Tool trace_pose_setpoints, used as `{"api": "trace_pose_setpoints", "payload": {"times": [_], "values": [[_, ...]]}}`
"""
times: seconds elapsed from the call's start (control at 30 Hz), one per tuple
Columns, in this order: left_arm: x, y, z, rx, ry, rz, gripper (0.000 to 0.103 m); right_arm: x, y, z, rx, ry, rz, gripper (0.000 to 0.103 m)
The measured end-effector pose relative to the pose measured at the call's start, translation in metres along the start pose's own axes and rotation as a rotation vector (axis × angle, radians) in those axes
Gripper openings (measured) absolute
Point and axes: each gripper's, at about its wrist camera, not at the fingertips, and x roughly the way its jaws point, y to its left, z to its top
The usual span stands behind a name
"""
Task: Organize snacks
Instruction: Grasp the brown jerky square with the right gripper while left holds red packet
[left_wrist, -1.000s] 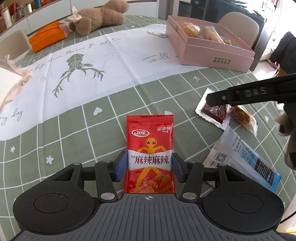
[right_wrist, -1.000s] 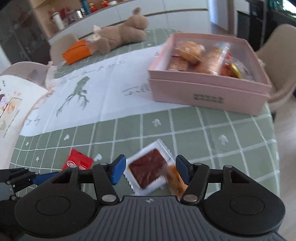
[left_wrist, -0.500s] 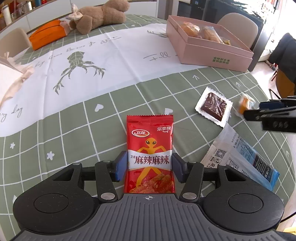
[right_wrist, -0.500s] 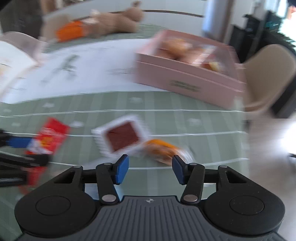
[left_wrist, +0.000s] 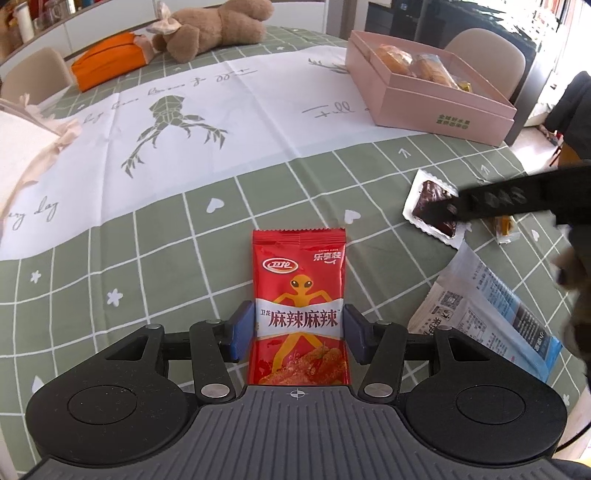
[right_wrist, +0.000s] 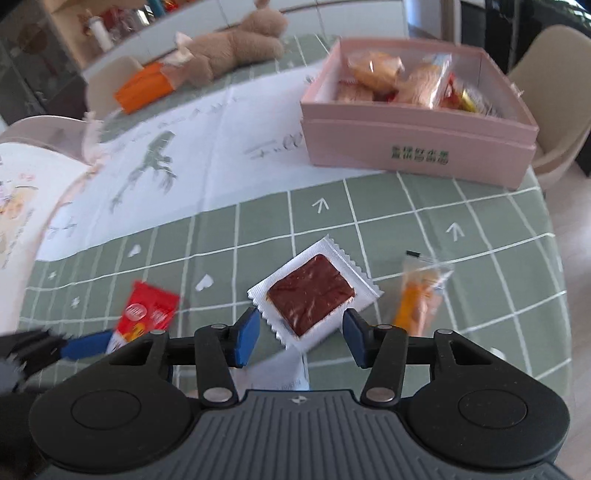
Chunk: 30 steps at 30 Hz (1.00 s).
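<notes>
Glossy red foil packet (left_wrist: 299, 280), flat and oblong, crimped along the top edge, printed with an orange alien figure. Pinched by its two long sides between the blue pads (left_wrist: 242, 332) of the left tongs (left_wrist: 299, 330), lower half inside the grip, upper half out ahead over the green checked tablecloth (left_wrist: 184, 240).

White sachet (right_wrist: 312, 291) with zigzag edges and a dark brown square slab sealed inside, flat on the cloth. Near corner between the pads of the right tongs (right_wrist: 301, 334); pads apart, not pressing on it. Just to its right, a clear crinkly wrapper with an orange snack (right_wrist: 417, 299).

Pale pink cardboard box (right_wrist: 417, 147), open-topped, green print on the front wall, well beyond both tongs at the table's far side.

Only from the right wrist: the box's inside, heaped with wrapped pastries and small shiny sweets; also the left tongs from the side, a blue pad against the red packet, blurred.

Only from the left wrist: a white and blue printed plastic bag (left_wrist: 480, 306) lying near the sachet, and a black finger of the right tongs over the sachet's edge.

In both: a brown plush bear (left_wrist: 214, 29) and an orange pack (left_wrist: 107, 66) at the far end.
</notes>
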Motion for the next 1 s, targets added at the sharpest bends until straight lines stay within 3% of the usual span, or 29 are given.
{"api": "trace_pose_setpoints", "payload": {"times": [0.13, 0.27, 0.37, 0.5, 0.57, 0.9, 1.0], "values": [[0.000, -0.001, -0.001, 0.002, -0.004, 0.006, 0.057, 0.012, 0.008, 0.009, -0.007, -0.048, -0.022, 0.053], [-0.001, -0.001, -0.002, -0.001, -0.009, 0.000, 0.057, 0.018, 0.022, 0.006, -0.128, -0.092, -0.087, 0.053], [-0.001, 0.002, -0.002, -0.011, -0.010, -0.013, 0.058, 0.014, 0.026, -0.001, -0.196, -0.099, -0.113, 0.043], [-0.001, 0.004, 0.000, -0.027, -0.006, -0.026, 0.059, -0.006, 0.012, -0.001, -0.164, -0.090, -0.064, 0.038], [-0.001, 0.005, 0.001, -0.031, -0.003, -0.035, 0.061, -0.020, 0.003, 0.000, -0.137, -0.092, -0.045, 0.003], [0.002, 0.017, 0.008, -0.082, 0.033, -0.109, 0.066, -0.048, -0.024, -0.011, -0.114, -0.114, -0.037, 0.002], [0.002, 0.016, 0.009, -0.067, 0.037, -0.107, 0.066, -0.041, -0.024, -0.018, -0.119, -0.096, -0.028, 0.011]]}}
